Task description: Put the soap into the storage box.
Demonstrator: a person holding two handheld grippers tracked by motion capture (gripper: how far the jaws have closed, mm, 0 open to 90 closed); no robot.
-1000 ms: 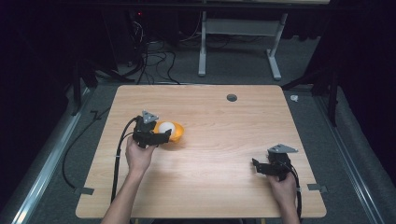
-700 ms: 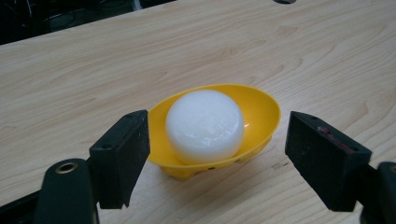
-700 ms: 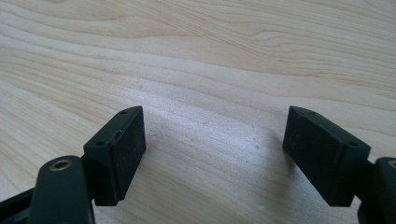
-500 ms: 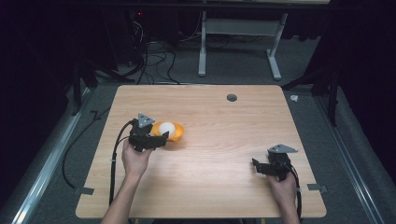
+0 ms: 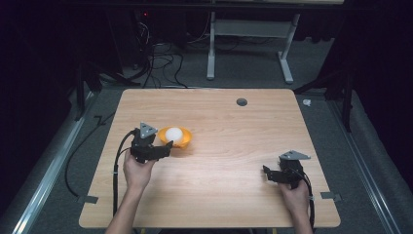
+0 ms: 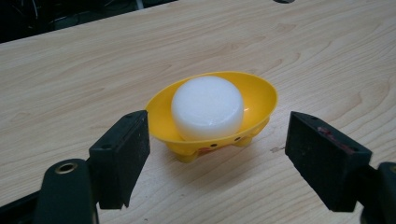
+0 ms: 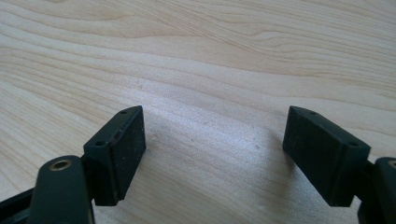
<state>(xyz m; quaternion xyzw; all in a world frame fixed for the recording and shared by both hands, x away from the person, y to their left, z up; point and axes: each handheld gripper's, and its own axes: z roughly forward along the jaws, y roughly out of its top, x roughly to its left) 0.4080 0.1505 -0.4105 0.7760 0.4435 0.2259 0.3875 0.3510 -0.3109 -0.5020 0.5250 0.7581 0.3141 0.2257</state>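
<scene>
Counter: pale wood-grain counter with dark floor on every side; a small dark round hole sits near its far edge.
Open room: wide bare wood lies between the two claws and beyond the right claw; the near edge runs just behind both hands.
Left claw: the left claw stands wide open with nothing held, one black pad on either side of the yellow dish, neither pad touching it.
Dish: directly ahead of the left claw, resting on the counter on small feet.
Right claw: the right claw is also spread wide and empty, low over bare wood, well apart from the dish.
Change: the left claw has drawn back a little from the dish since a second ago; the right claw has stayed put.
Materials: glossy yellow plastic oval dish; matte white rounded block inside it; flat black rectangular pads.
</scene>
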